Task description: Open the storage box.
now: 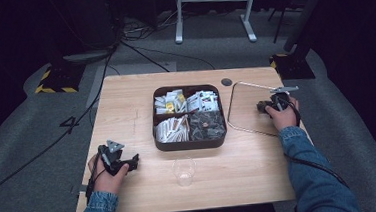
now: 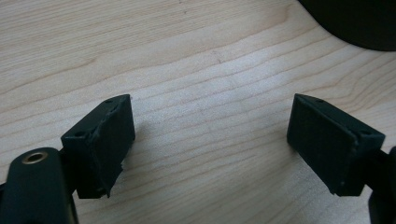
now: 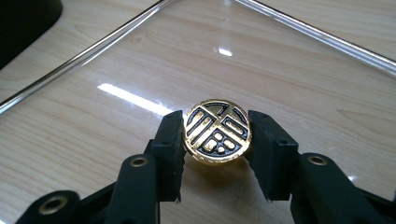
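Between the pads of my right gripper [image 3: 217, 140] sits a round gold-and-black token [image 3: 217, 130] with a raised character on its face; the jaws are shut on its edges. It hangs just above the glossy floor of a clear tray [image 3: 93, 46] with a shiny rim. From above, that right gripper [image 1: 262, 107] is over the tray [image 1: 230, 105] at the table's right side. My left gripper [image 1: 133, 163] rests near the front left of the table. Its jaws [image 2: 210, 140] stand apart over bare wood with nothing between them.
A dark four-compartment box [image 1: 191, 145] of packets and small dark pieces stands mid-table; its corner [image 2: 355, 23] shows ahead of the left gripper. A clear glass cup [image 1: 184, 170] stands in front of the box. Cables and stand legs lie on the floor behind.
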